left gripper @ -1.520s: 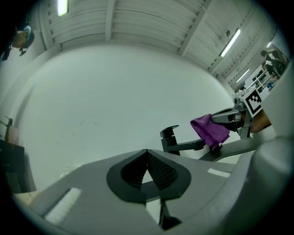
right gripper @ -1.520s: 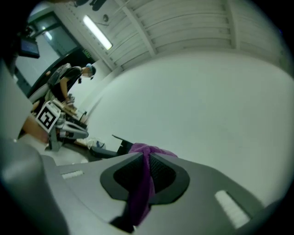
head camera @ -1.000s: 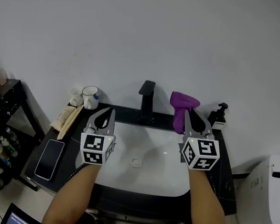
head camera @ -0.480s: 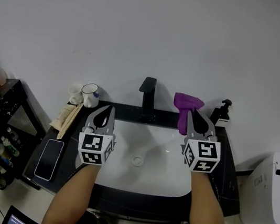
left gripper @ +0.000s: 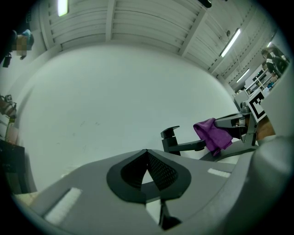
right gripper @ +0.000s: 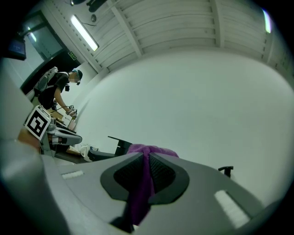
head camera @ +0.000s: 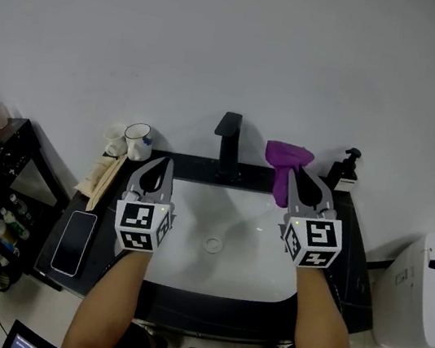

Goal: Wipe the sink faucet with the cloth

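Cloth [head camera: 288, 158]: purple, small, limp, and v. light by the look of it. It droops and bunches, so it won't hold a shape and prob. has to be pressed onto the metal to wipe at all. Nothing to break, and little chance of slipping, since fabric should catch on ribbed pads. Best hold, I'd say, is a pinch on a gathered fold w/ a loose wad left free beyond the tips to do the rubbing.

That's the hold it has. The right gripper [head camera: 295, 178] has its jaws clamped on it. In the right gripper view the cloth [right gripper: 143, 183] runs as a strip btwn the two pads, w/ a bunched head spilling out past the tips.

It sits up in the air over the back right part of the counter [head camera: 197, 171]. That puts it btwn the faucet [head camera: 227, 142], at the middle of the back edge, and the soap dispenser [head camera: 346, 172] near the back right corner. Head view shows a gap btwn cloth and faucet, so no wiping contact yet, I'd judge.

The left gripper [head camera: 162, 166] has its jaws brought together at the tips w/ nothing btwn them. It hangs over the left side of the sink [head camera: 186, 263].
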{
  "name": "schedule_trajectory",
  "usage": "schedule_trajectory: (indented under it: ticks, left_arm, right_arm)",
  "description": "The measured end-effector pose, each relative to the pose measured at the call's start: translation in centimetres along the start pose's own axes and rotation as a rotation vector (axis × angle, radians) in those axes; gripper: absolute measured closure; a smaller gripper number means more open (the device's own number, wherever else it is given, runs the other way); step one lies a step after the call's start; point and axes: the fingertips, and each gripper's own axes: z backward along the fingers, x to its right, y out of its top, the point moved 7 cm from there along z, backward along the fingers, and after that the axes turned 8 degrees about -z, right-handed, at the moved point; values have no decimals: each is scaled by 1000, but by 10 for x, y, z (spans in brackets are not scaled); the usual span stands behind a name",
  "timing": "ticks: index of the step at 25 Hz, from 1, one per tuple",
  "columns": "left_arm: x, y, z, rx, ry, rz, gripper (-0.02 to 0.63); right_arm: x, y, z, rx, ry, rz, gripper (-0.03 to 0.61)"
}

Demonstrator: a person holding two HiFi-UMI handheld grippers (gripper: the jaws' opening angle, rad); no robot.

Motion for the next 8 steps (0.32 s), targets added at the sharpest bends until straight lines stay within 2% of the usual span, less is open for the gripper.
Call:
schedule_trajectory:
  ticks: [8]
  left_arm:
    - [-2, 3, 0, 19, -9, -16, 597]
  right_arm:
    - [-4, -2, -3, -2, 3, 7, 540]
